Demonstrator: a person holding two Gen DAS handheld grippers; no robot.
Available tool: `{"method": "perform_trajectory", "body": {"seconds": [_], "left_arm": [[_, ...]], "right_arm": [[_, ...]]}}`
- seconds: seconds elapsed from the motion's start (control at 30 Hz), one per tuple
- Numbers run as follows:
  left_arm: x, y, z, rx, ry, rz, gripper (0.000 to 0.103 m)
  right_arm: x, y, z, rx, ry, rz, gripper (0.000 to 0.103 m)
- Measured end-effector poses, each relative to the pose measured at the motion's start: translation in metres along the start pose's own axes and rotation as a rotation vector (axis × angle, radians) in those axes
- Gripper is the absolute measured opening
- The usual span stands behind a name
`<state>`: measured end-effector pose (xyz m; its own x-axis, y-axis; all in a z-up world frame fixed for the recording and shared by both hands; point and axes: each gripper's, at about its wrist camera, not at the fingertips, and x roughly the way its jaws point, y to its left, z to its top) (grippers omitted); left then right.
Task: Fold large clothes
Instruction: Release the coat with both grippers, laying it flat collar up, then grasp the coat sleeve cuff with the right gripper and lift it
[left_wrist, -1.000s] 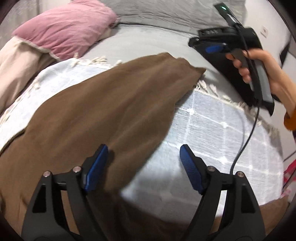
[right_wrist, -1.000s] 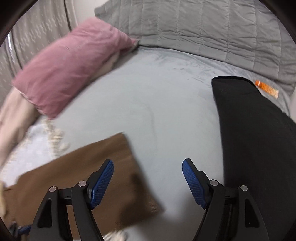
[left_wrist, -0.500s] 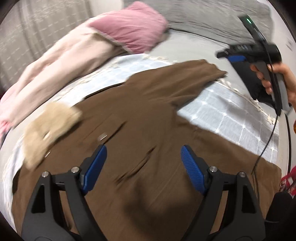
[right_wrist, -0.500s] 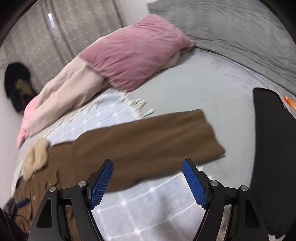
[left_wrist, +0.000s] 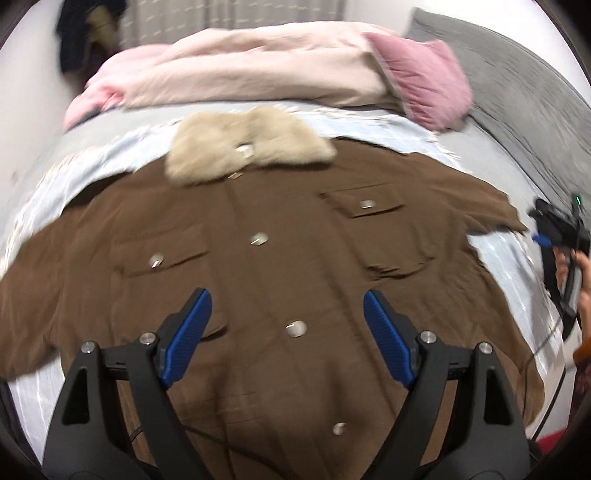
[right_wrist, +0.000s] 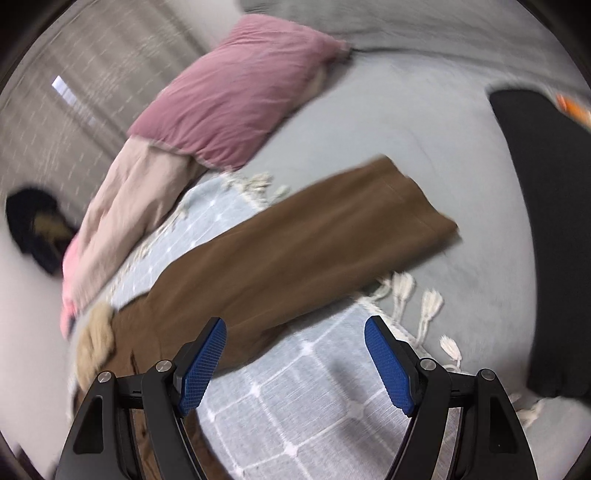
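A large brown coat with a beige fur collar and metal snaps lies spread face up on a pale blue checked blanket on the bed. My left gripper is open and empty, above the coat's front. My right gripper is open and empty, above the blanket just beside the coat's outstretched sleeve. The right gripper also shows in the left wrist view, held by a hand off the sleeve's end.
A pink pillow and a folded pale pink quilt lie along the far side of the bed. A black garment lies on the grey sheet at right. The blanket has white tassels.
My left gripper has swung left from the sleeve to face the coat's buttoned front and collar. My right gripper has pulled back, so the whole sleeve and blanket edge now show.
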<state>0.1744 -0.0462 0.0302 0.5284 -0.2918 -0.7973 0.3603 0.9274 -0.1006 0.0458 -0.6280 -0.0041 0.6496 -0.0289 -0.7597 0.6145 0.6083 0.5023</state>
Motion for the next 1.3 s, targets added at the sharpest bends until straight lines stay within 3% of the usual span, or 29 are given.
{"method": "perform_trajectory", "body": {"seconds": [0.13, 0.3, 0.37, 0.43, 0.47, 0.5, 0.57, 0.63, 0.73, 0.87, 1.0, 1.1, 1.3], "left_arm": [[0.016, 0.021, -0.004, -0.099, 0.013, 0.012, 0.084], [0.023, 0.035, -0.005, -0.144, -0.026, 0.041, 0.084], [0.027, 0.041, -0.005, -0.157, -0.047, 0.056, 0.084], [0.034, 0.047, -0.004, -0.172, -0.043, 0.06, 0.084], [0.038, 0.05, -0.004, -0.178, -0.033, 0.058, 0.084], [0.042, 0.052, -0.003, -0.182, -0.026, 0.052, 0.084], [0.046, 0.057, -0.002, -0.184, -0.032, 0.039, 0.084], [0.047, 0.06, -0.001, -0.175, -0.047, 0.014, 0.084], [0.046, 0.07, -0.003, -0.176, -0.091, -0.08, 0.084], [0.047, 0.078, -0.003, -0.194, -0.144, -0.124, 0.084], [0.049, 0.076, -0.002, -0.138, -0.183, -0.147, 0.084], [0.047, 0.079, -0.001, -0.109, -0.219, -0.167, 0.084], [0.046, 0.107, 0.0, -0.231, -0.239, -0.292, 0.084]], "right_arm": [[0.029, -0.026, 0.003, 0.085, -0.008, 0.082, 0.078], [0.065, -0.03, 0.018, 0.072, -0.059, -0.016, 0.077], [0.074, -0.026, 0.027, 0.063, -0.117, -0.073, 0.075], [0.079, -0.025, 0.035, 0.088, -0.158, -0.124, 0.065], [0.08, -0.025, 0.04, 0.107, -0.179, -0.149, 0.051], [0.081, -0.025, 0.044, 0.119, -0.193, -0.183, 0.03], [0.075, -0.02, 0.052, 0.126, -0.225, -0.228, 0.009], [0.061, -0.008, 0.057, 0.11, -0.284, -0.19, 0.006], [0.03, 0.031, 0.059, -0.028, -0.375, -0.18, 0.005], [-0.017, 0.101, 0.046, -0.231, -0.476, -0.125, 0.005], [-0.051, 0.17, 0.024, -0.408, -0.526, -0.048, 0.005], [-0.068, 0.241, -0.005, -0.585, -0.547, 0.014, 0.005], [-0.062, 0.34, -0.087, -0.857, -0.52, 0.115, 0.005]]}}
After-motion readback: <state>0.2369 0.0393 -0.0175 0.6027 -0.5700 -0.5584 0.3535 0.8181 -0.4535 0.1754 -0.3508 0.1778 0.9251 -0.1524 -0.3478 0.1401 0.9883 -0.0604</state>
